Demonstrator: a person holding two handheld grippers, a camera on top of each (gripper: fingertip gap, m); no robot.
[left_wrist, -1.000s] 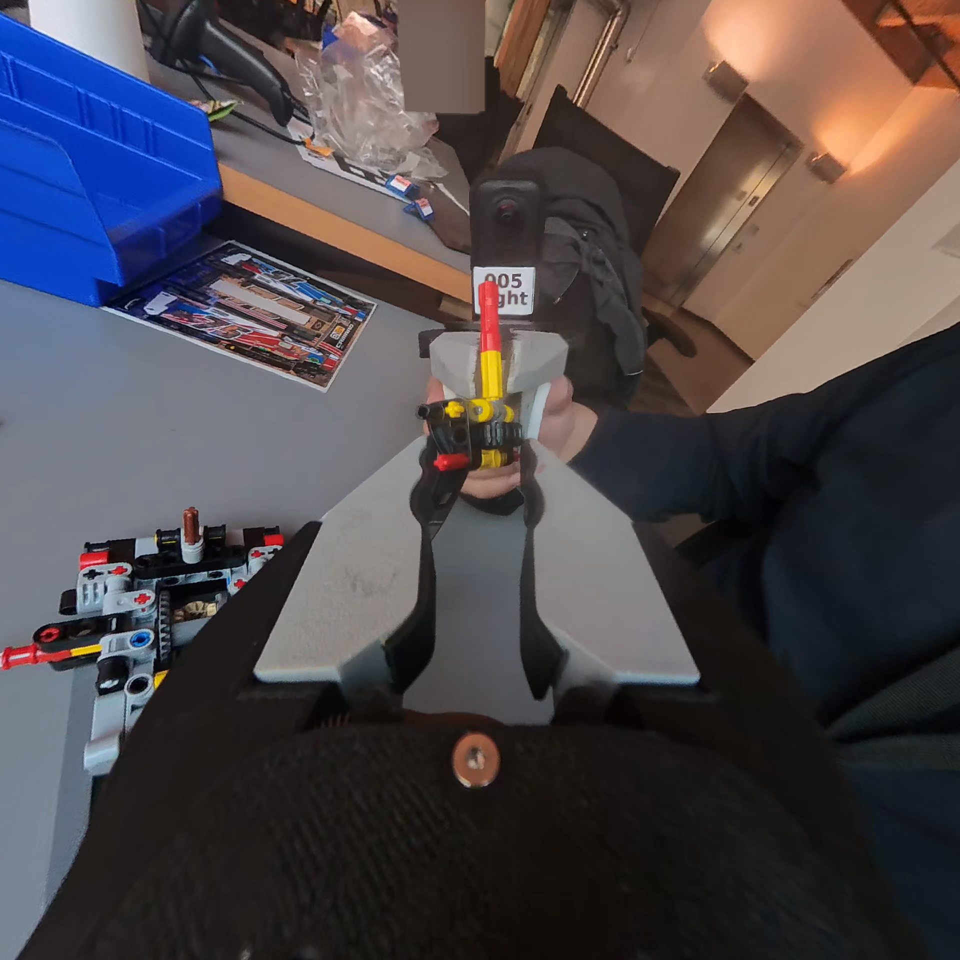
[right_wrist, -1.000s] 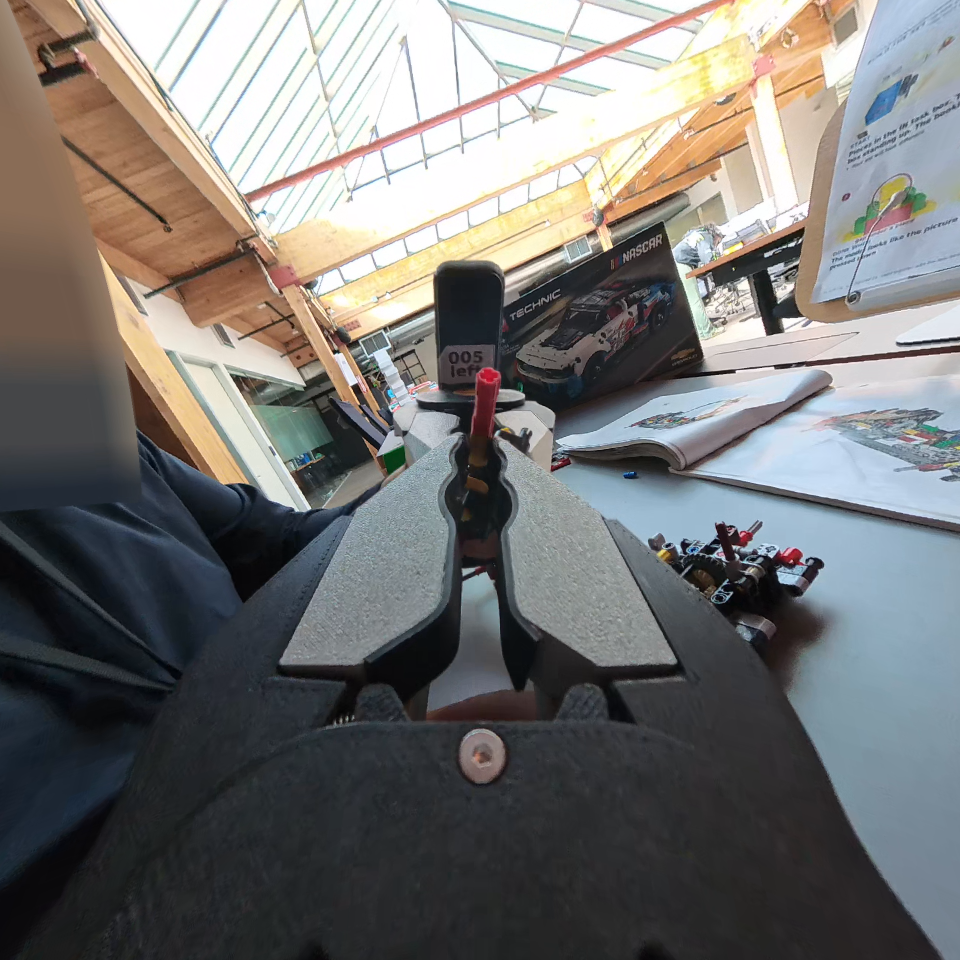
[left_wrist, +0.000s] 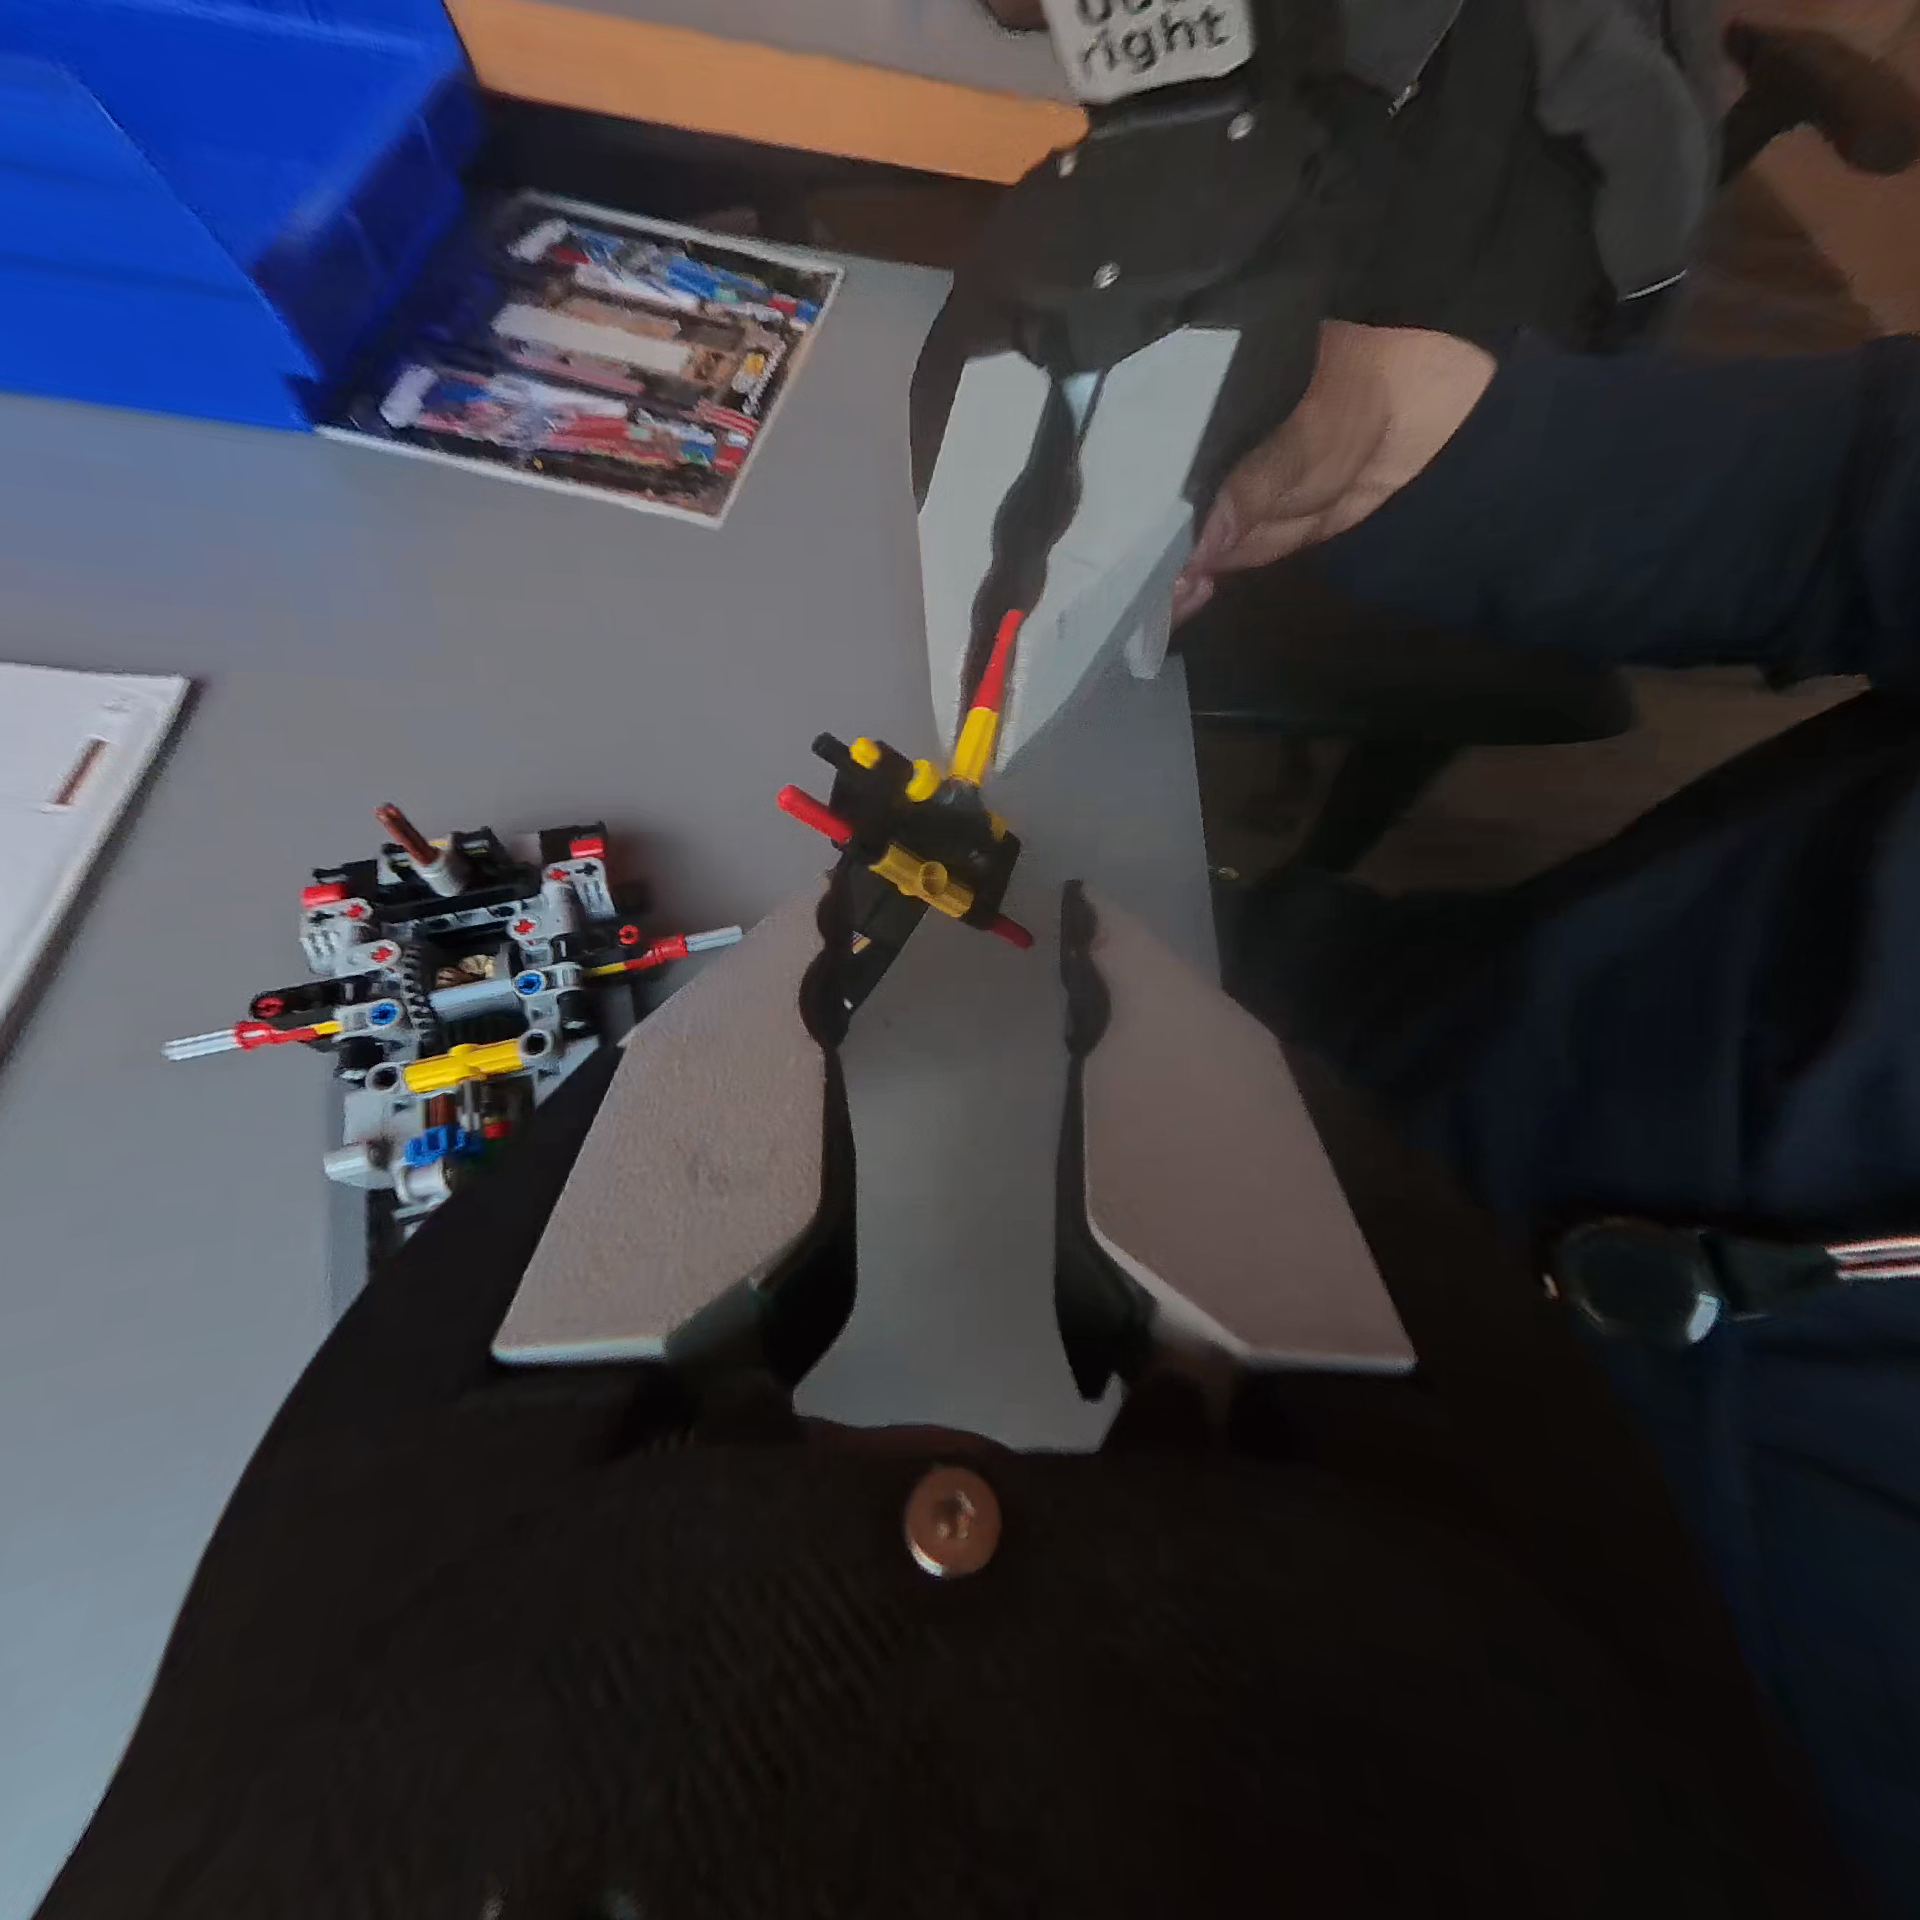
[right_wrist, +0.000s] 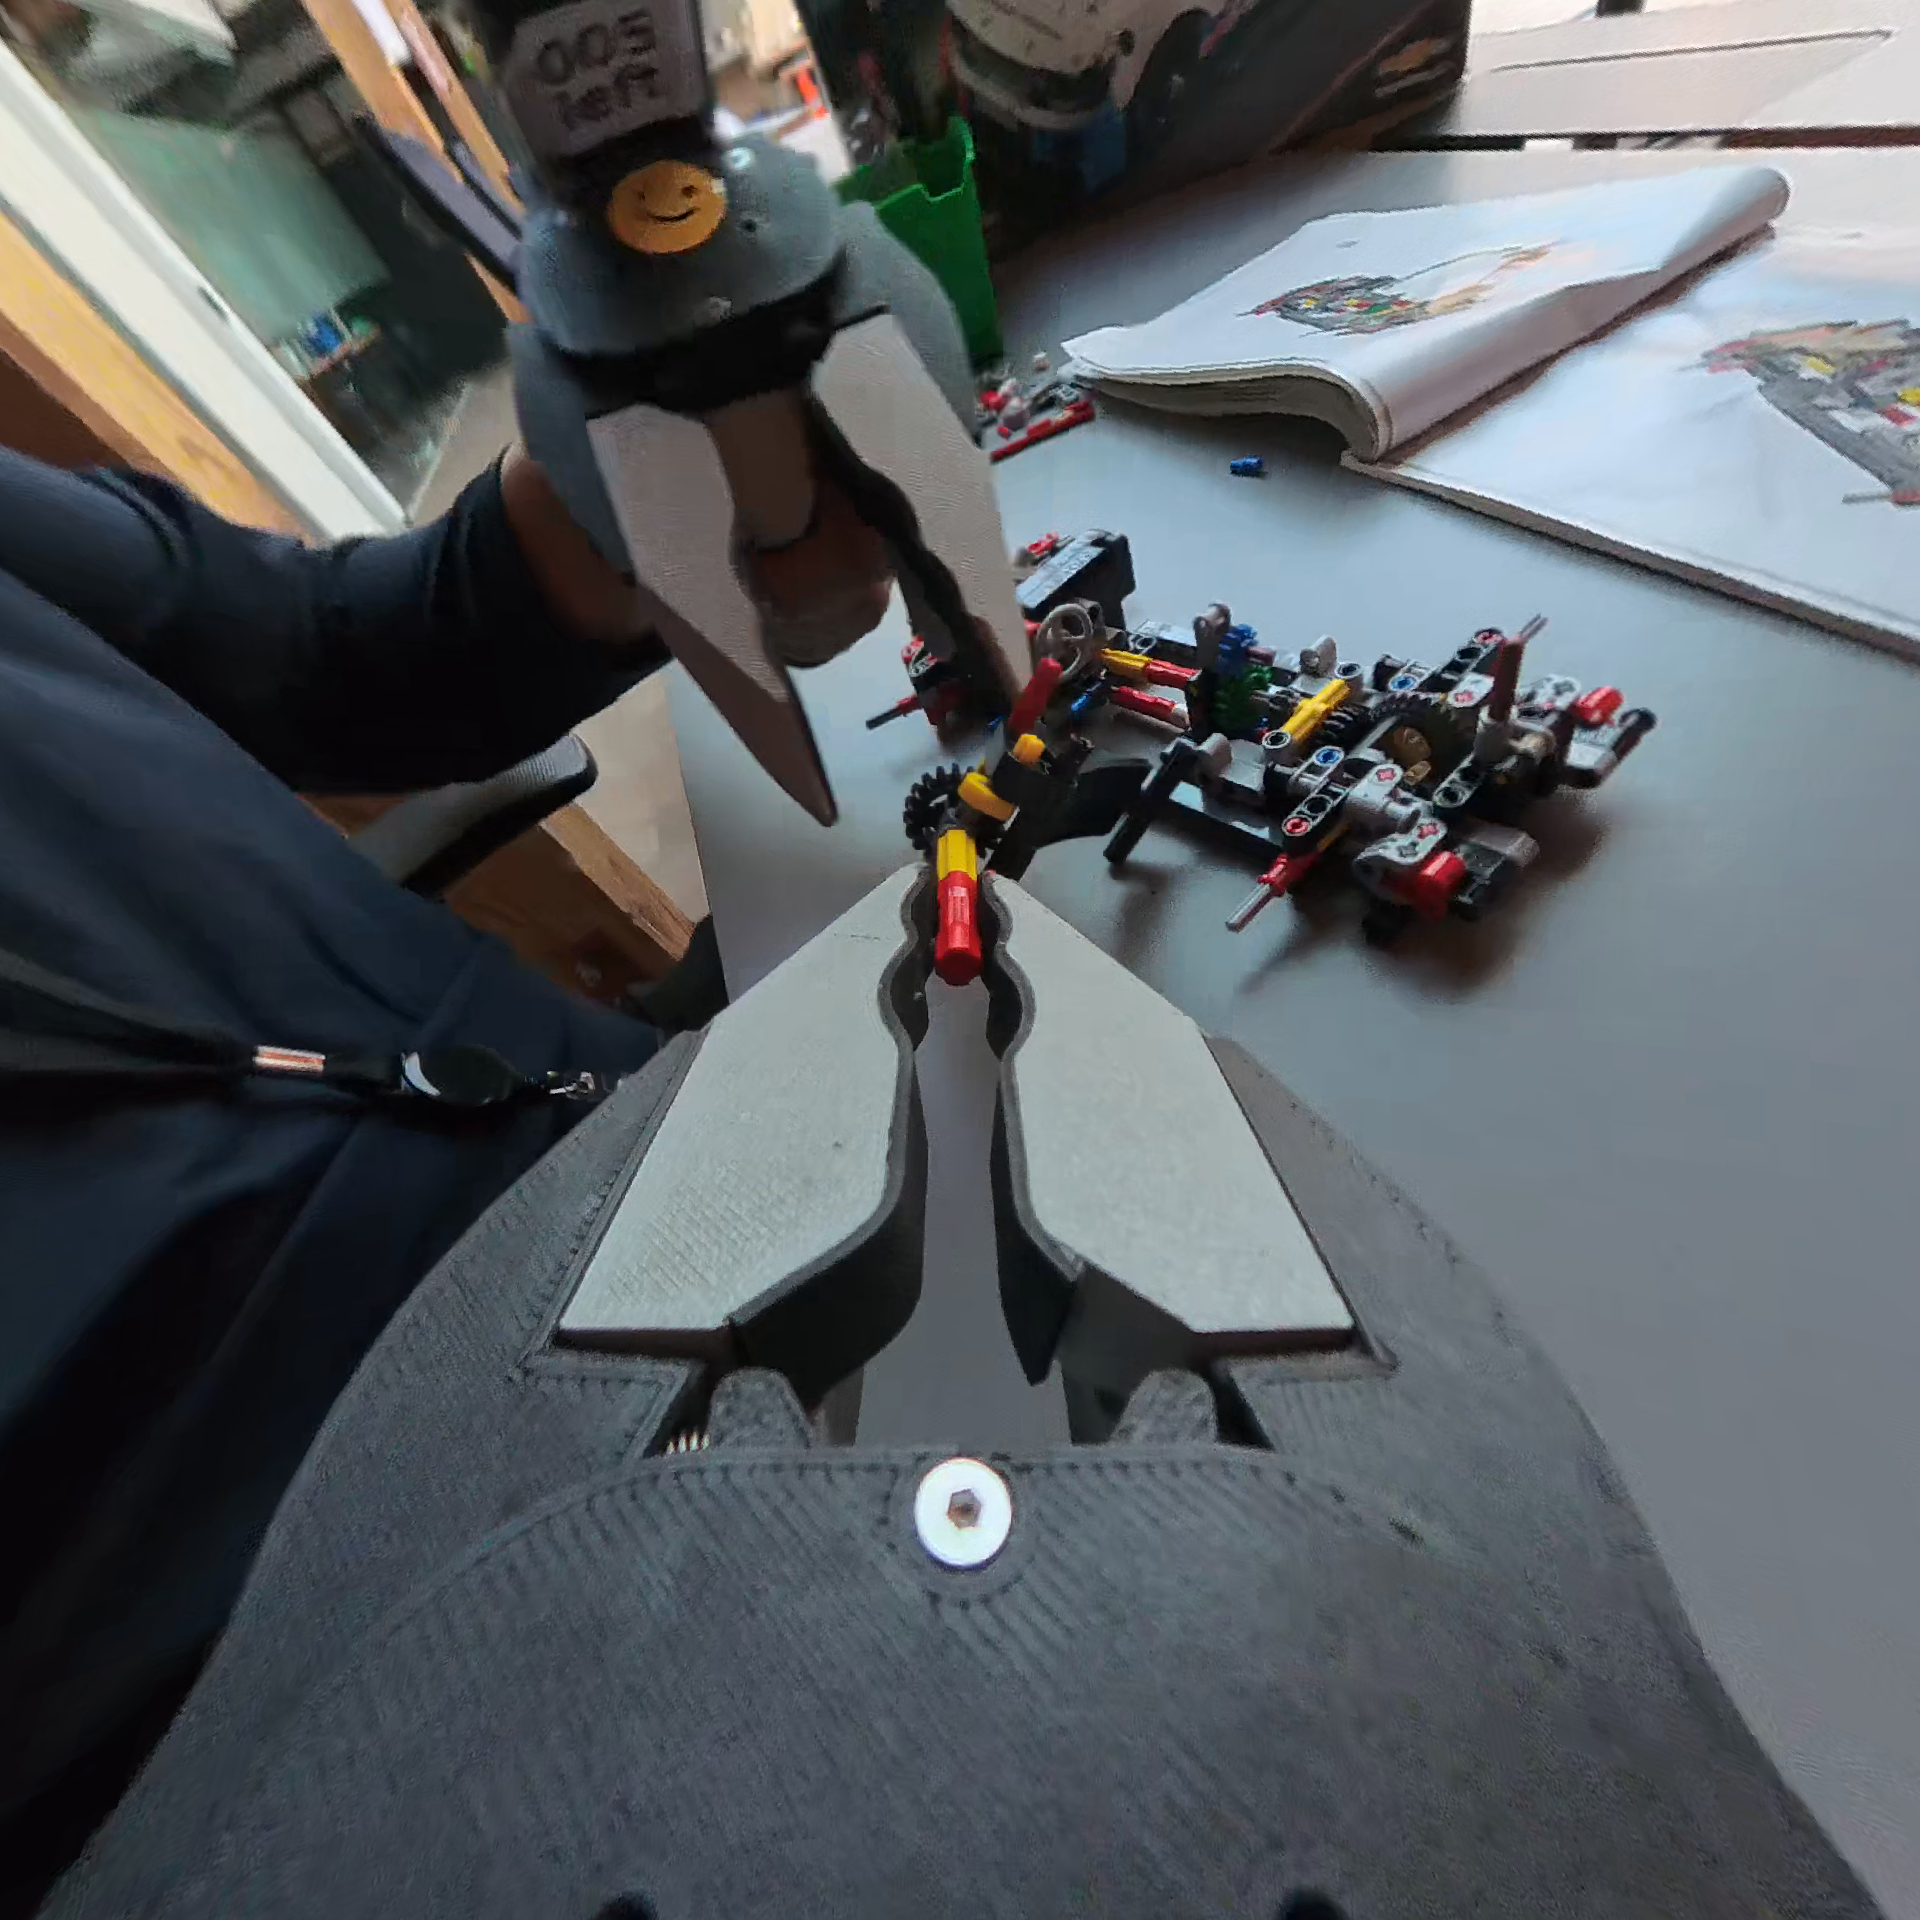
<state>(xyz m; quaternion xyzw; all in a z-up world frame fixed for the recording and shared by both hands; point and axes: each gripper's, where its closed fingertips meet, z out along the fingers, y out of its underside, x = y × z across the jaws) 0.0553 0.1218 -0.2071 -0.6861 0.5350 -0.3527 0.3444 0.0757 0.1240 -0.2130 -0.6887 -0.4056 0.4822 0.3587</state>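
Pinching red axle end (right_wrist: 954, 930) of small blk/yel subassy (left_wrist: 920, 831) btwn nearly closed right gripper (right_wrist: 954, 914) pads, w/ left gripper (left_wrist: 951, 914) spread wide, gripping nothing, subassy at its 12 o'clock, likely for a handover; chassis (right_wrist: 1351, 758) at 2 o'clock on table (right_wrist: 1558, 1143).

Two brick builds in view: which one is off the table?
The small black-and-yellow subassembly, held by its red axle in the right gripper. The larger grey-black chassis rests on the table.

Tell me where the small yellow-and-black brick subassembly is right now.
The subassembly hangs above the table edge, its red axle clamped in the right gripper; the big chassis build lies just beyond.
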